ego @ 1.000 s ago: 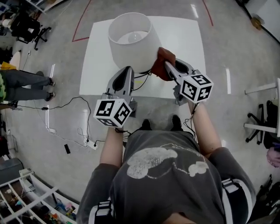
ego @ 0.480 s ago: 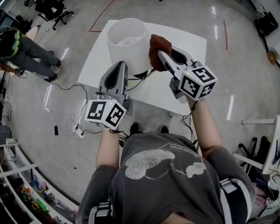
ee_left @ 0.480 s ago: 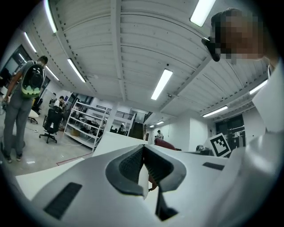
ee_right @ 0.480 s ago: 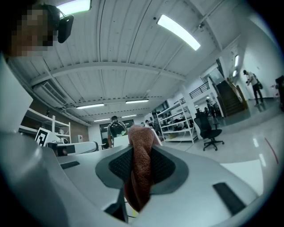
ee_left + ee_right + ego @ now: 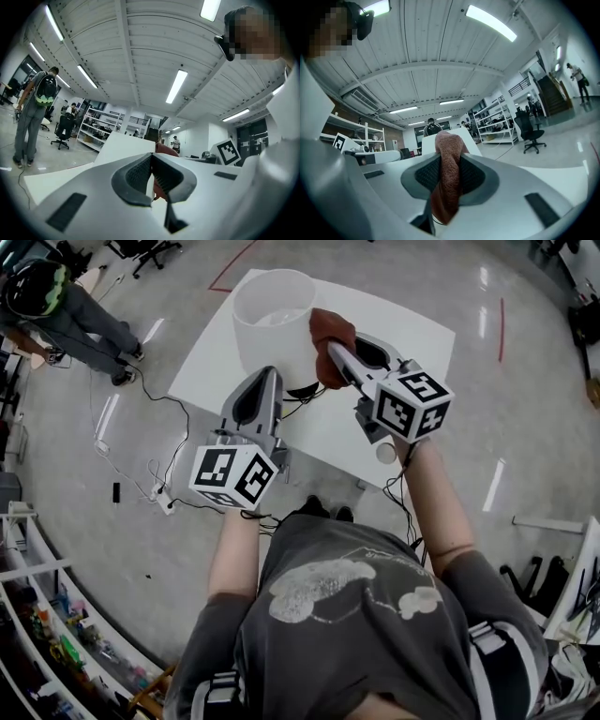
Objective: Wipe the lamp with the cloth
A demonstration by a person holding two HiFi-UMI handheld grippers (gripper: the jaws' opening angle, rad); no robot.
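Observation:
The lamp's white shade (image 5: 272, 320) stands on a white table (image 5: 412, 343). A red-brown cloth (image 5: 330, 332) rests against the shade's right side, high up near its rim. My right gripper (image 5: 334, 347) is shut on the cloth, which bulges out between the pads (image 5: 447, 180). My left gripper (image 5: 266, 374) sits at the shade's lower front edge, its jaws shut with nothing seen between them (image 5: 152, 161). In the left gripper view the shade (image 5: 123, 147) and a bit of cloth (image 5: 165, 150) show just beyond the jaws. The lamp's base is hidden.
A black cable (image 5: 305, 393) runs across the table by the lamp's foot. On the floor at left lie cords and a power strip (image 5: 165, 505). A person with a backpack (image 5: 56, 301) stands at the far left. Shelving (image 5: 47, 634) fills the lower left.
My right gripper has carried the cloth up the shade's right side, from its lower edge toward the rim. The left gripper stays at the shade's lower front. The head view has shifted.

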